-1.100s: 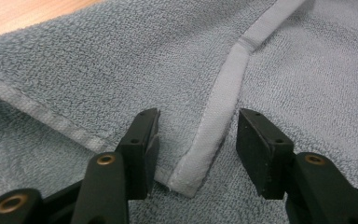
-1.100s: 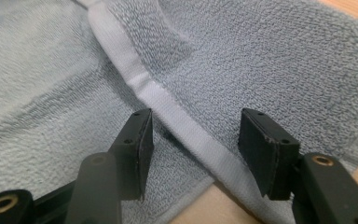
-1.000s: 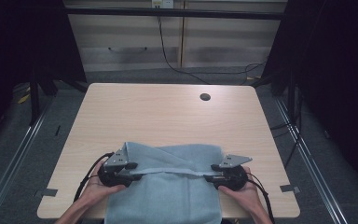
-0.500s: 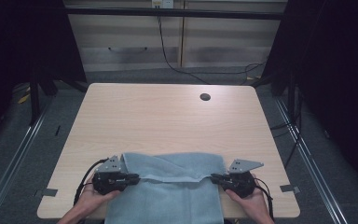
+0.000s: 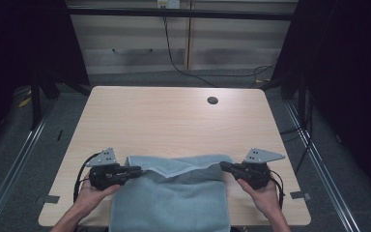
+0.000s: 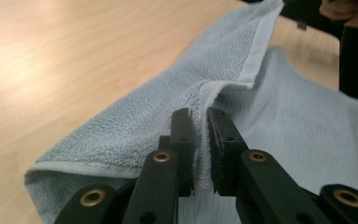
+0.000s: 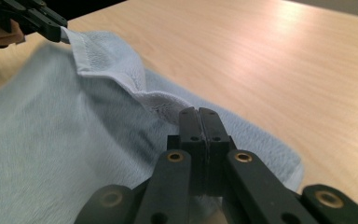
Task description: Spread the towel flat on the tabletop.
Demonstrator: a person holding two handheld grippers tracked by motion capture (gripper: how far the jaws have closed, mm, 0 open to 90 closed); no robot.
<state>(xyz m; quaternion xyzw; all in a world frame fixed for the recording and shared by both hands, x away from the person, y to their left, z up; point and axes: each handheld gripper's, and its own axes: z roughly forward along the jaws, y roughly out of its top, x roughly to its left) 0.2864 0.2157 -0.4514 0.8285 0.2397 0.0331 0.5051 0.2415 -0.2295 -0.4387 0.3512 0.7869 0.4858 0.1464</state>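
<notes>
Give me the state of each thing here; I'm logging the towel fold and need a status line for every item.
Light blue towel: folded over, far edge lifted off the table, near part hanging over the table's front edge.
Left gripper: shut on the towel's left corner.
Right gripper: shut on the towel's right corner.
Wooden table: bare beyond the towel.

1. Your left gripper (image 5: 136, 170) sits at the lower left, pointing inward, jaws just closed and clamped.
2. Your right gripper (image 5: 224, 166) mirrors it at the lower right, jaws just closed, pressed together.
3. Both forearms enter from below.
</notes>
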